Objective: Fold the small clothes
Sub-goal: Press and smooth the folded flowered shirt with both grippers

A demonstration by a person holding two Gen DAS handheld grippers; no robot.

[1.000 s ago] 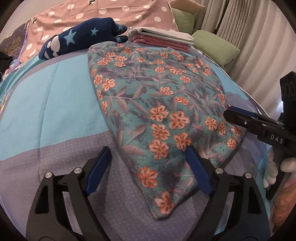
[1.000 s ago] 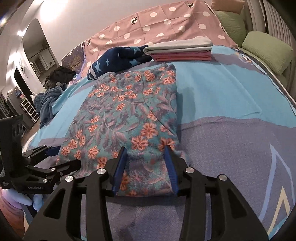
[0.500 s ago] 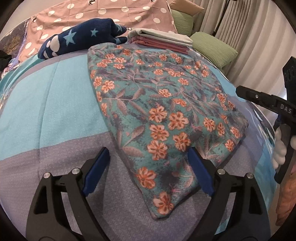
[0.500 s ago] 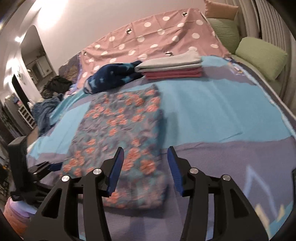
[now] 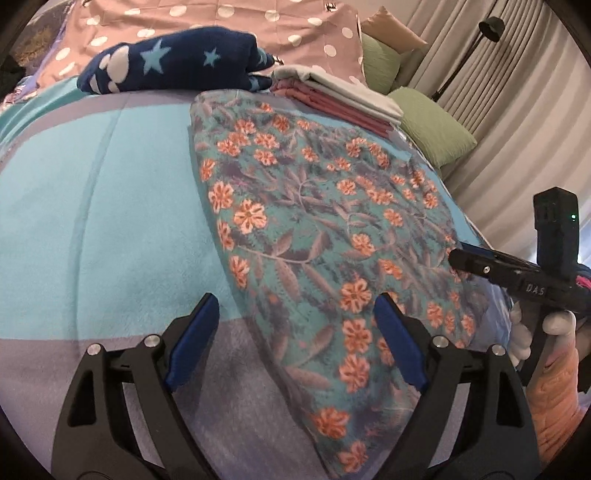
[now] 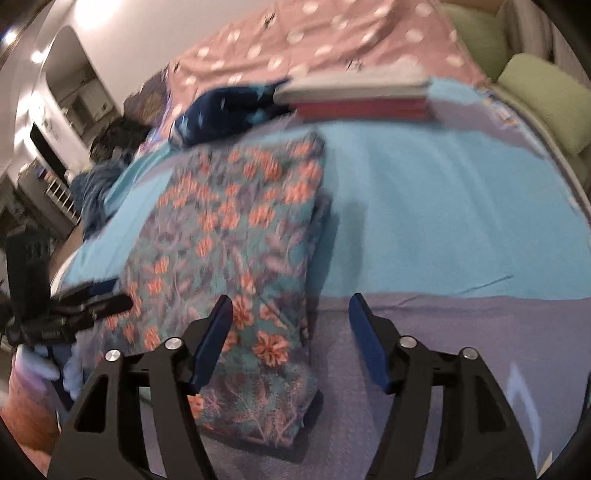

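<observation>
A folded teal cloth with orange flowers [image 5: 325, 236] lies flat on the bed. My left gripper [image 5: 295, 341] hovers over its near left edge, wide open and holding nothing. The right wrist view is motion-blurred. There the floral cloth [image 6: 236, 251] lies left of centre, and my right gripper [image 6: 291, 341] hangs over its near right corner. Its jaws are opening and the blue pads touch nothing. Each gripper also appears in the other's view: the right gripper [image 5: 458, 258] by the cloth's right edge, the left gripper [image 6: 118, 299] by its left edge.
The turquoise and grey blanket [image 5: 92, 221] covers the bed. At the back lie a navy star-print garment [image 5: 173, 62], a stack of folded clothes [image 5: 332, 96] and a pink dotted sheet [image 5: 258, 22]. Green pillows [image 5: 432, 129] and curtains [image 5: 517, 110] stand at the right.
The right gripper's jaws have widened and it has slid to the right, so the cloth now sits left of its centre. The left gripper shifted slightly and stayed wide open.
</observation>
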